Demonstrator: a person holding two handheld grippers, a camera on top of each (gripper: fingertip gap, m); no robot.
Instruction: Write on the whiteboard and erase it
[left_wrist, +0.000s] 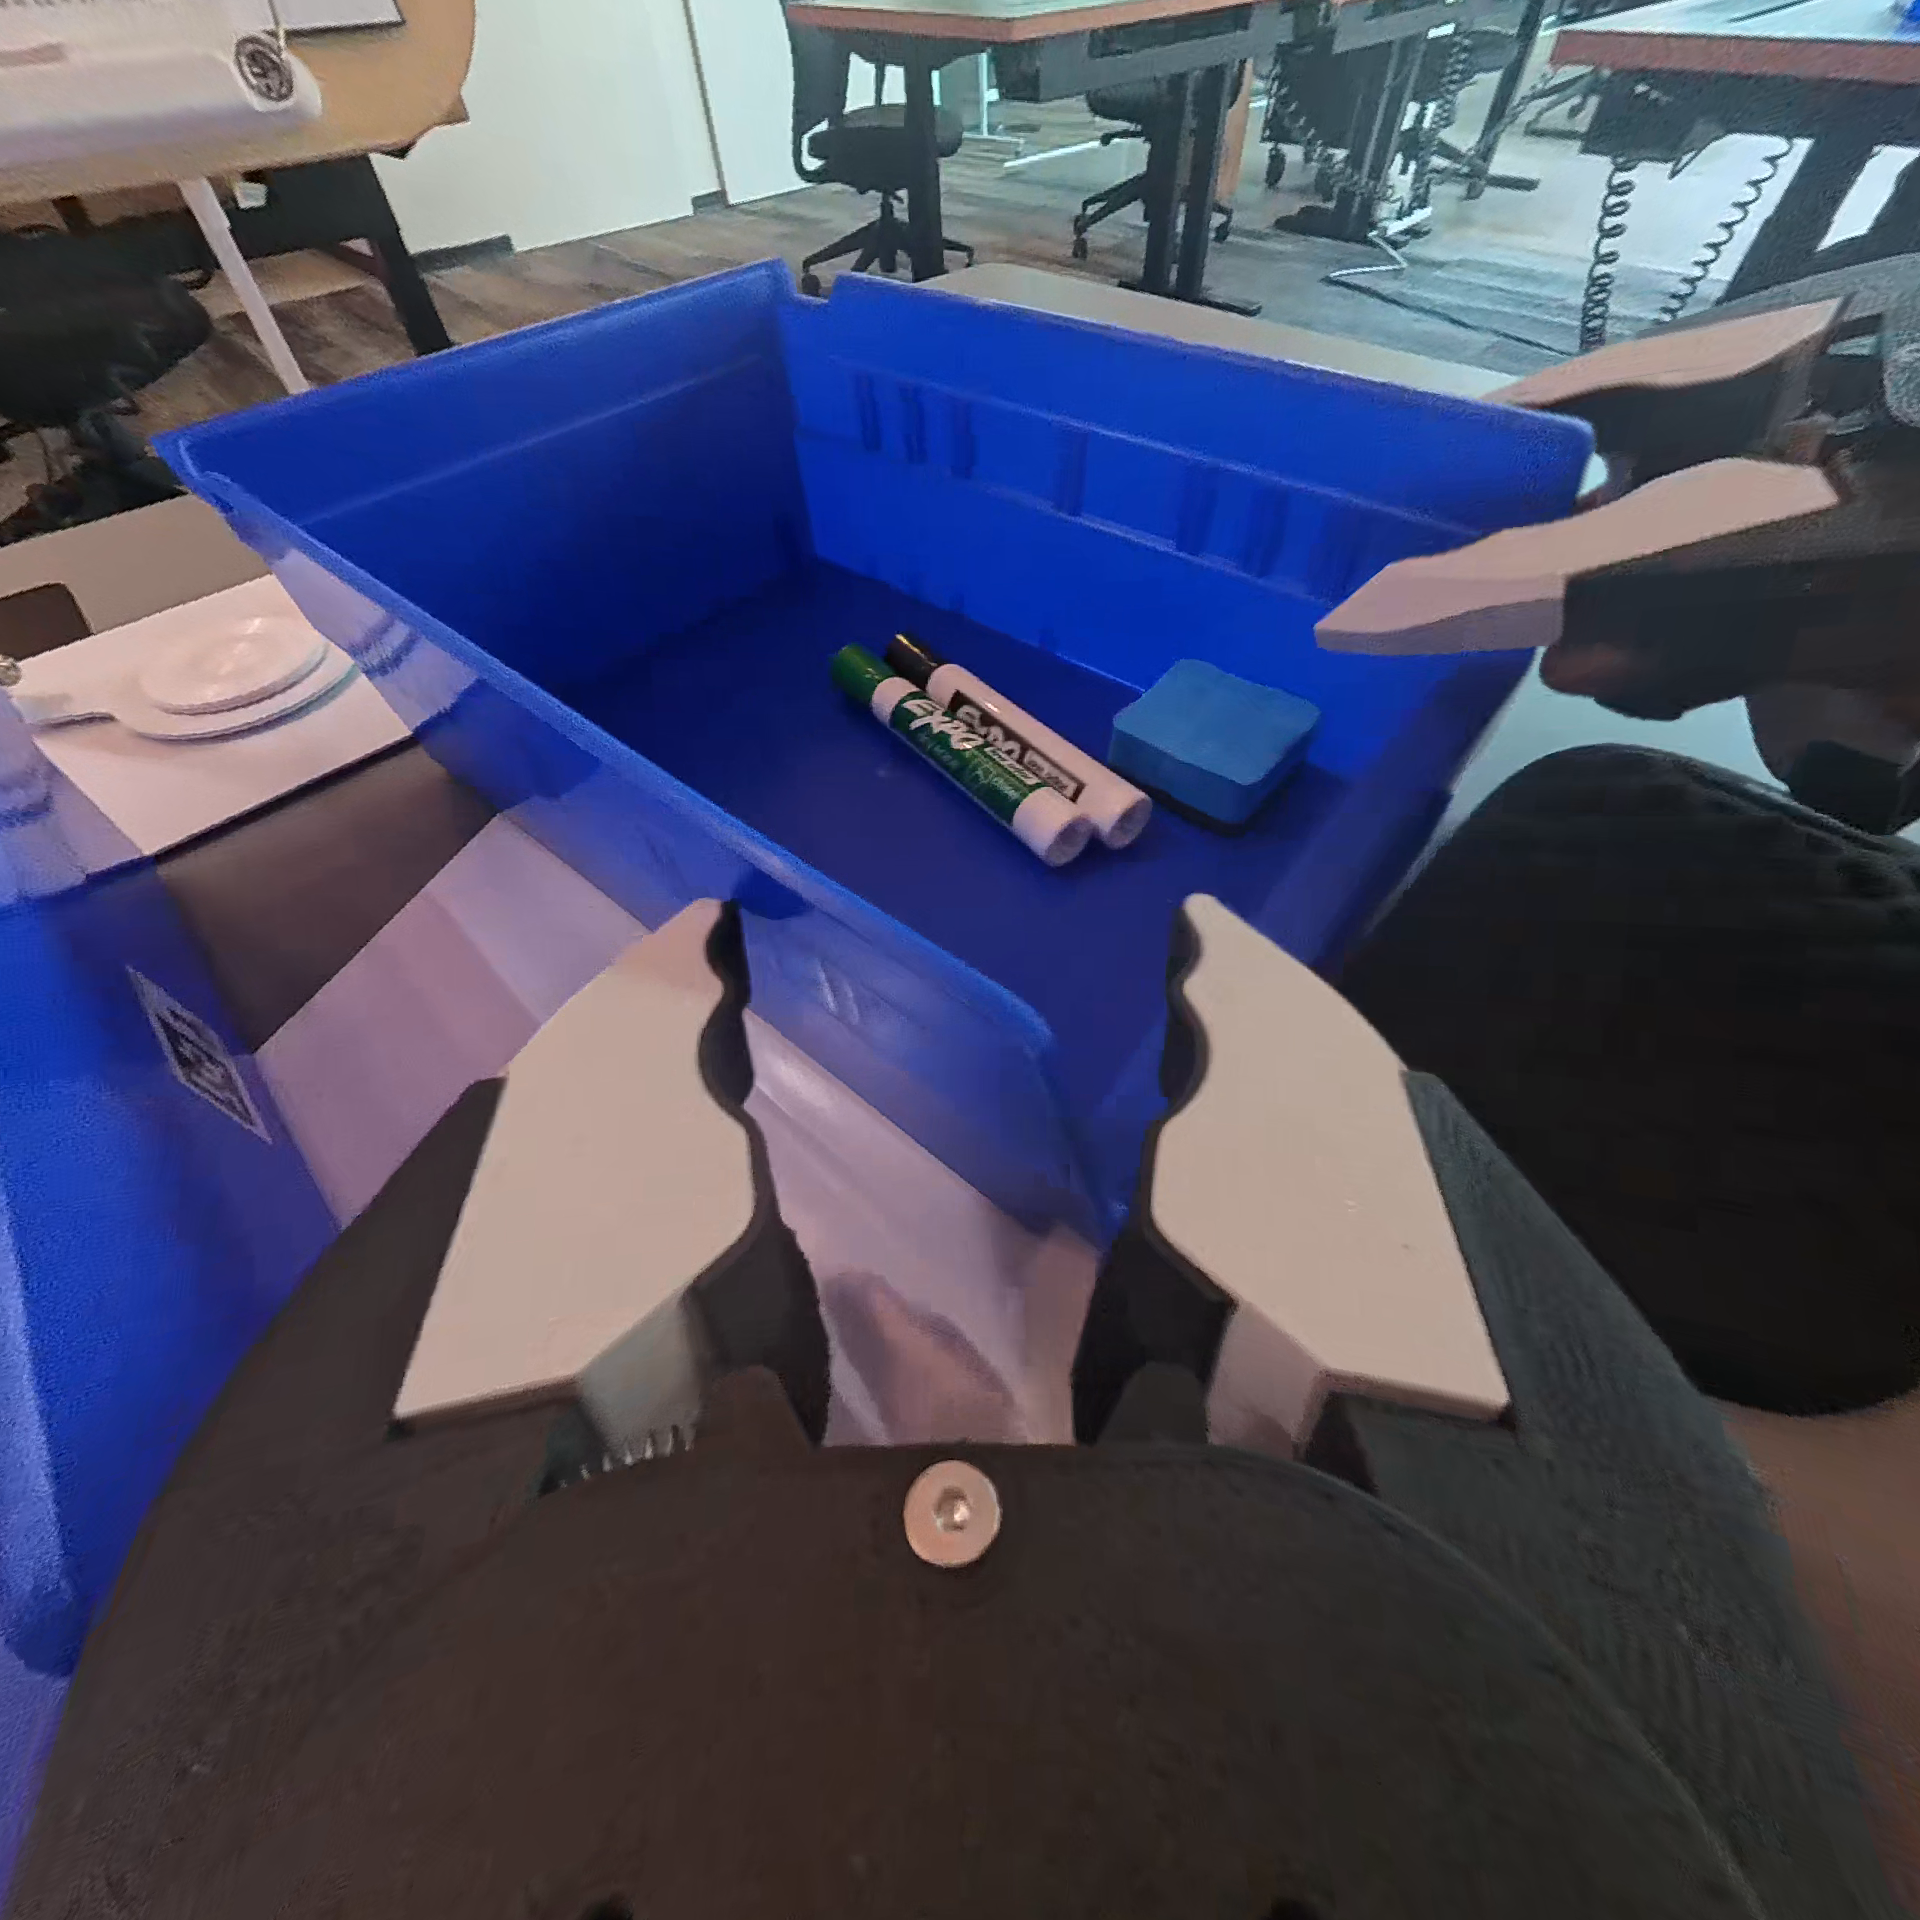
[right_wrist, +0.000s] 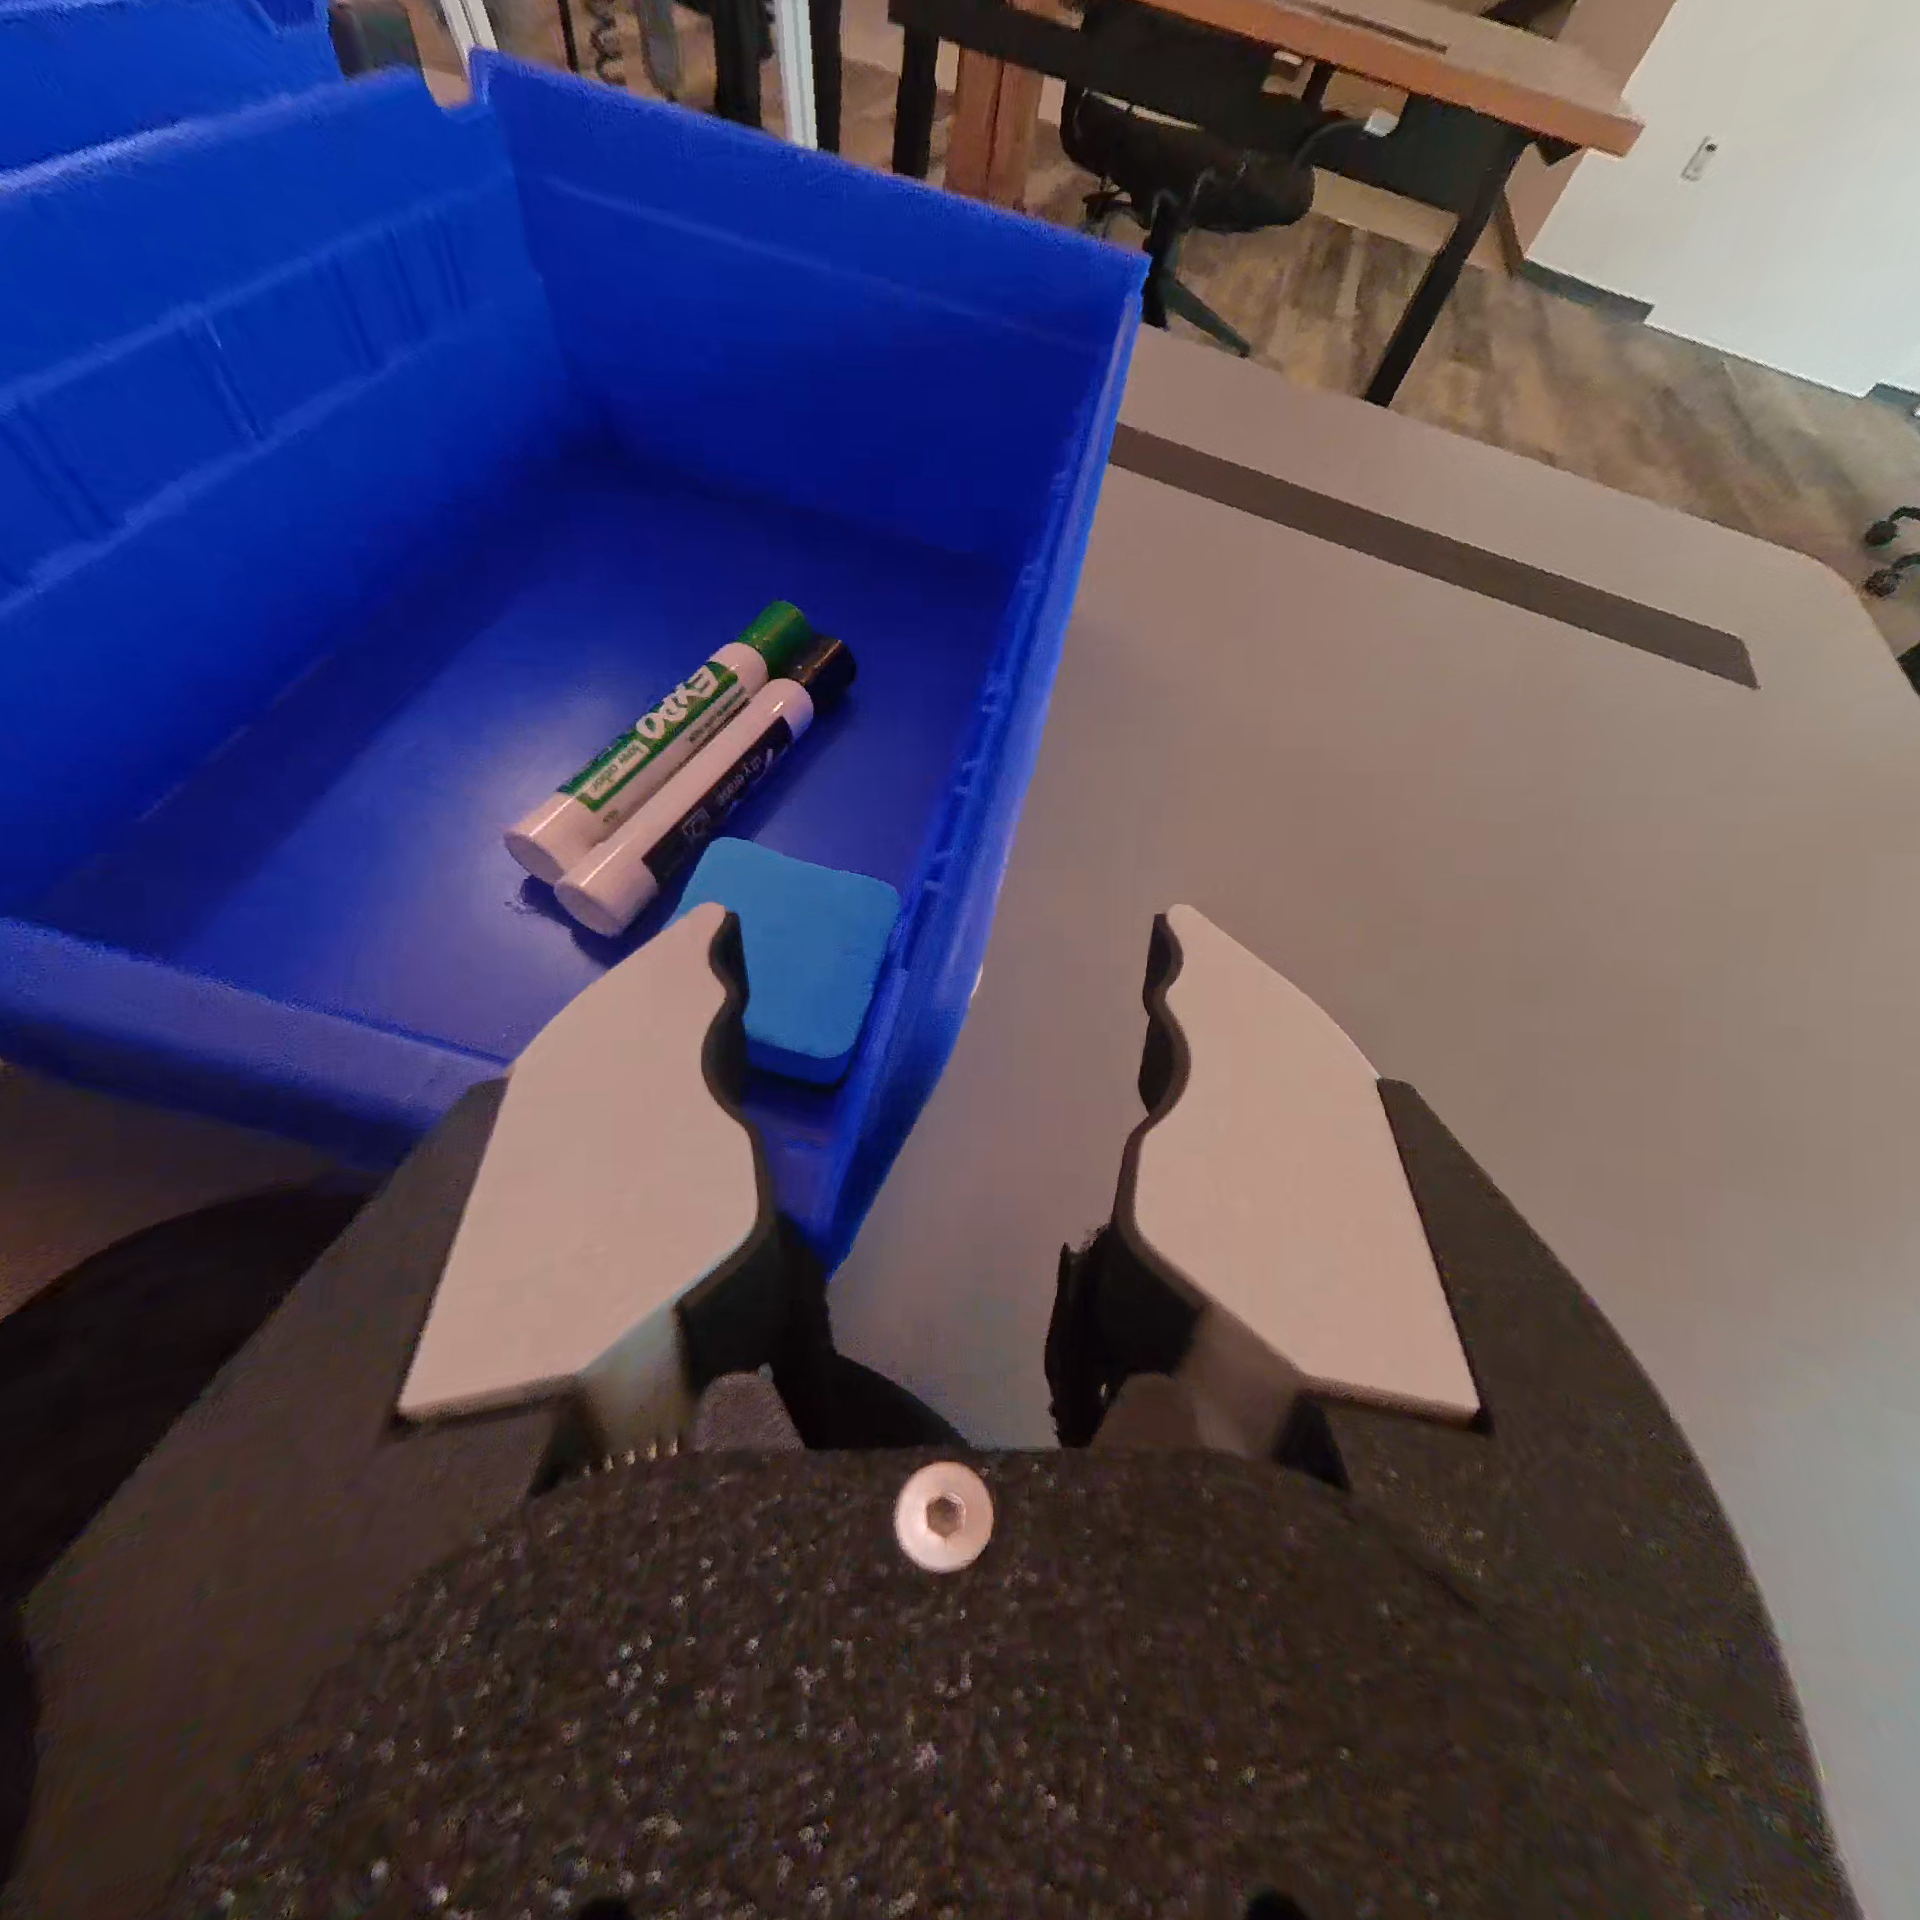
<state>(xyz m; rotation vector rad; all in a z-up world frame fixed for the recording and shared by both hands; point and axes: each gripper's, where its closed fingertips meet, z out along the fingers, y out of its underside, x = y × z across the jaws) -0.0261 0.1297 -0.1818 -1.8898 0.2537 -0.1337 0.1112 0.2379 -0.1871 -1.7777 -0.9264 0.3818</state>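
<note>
Two markers are lying side by side and touching on the floor of a blue bin: a green marker and a black marker. Their long axes are running parallel, with the capped ends pointing toward the bin's far wall and the white butt ends pointing back toward the grippers. A blue eraser is sitting flat just beside the black marker's butt end, close to the bin's side wall (its dark felt base is showing as a thin edge underneath).

The left gripper is hovering over the bin's near corner with its jaws standing wide apart and nothing between them. The right gripper is likewise gaping wide and holding nothing, poised above the bin's side wall and the grey worktop.

The left wrist view alone is showing white plates to the left of the bin and the right gripper reaching in from the side; the right wrist view alone is showing the dark strip across the worktop.
</note>
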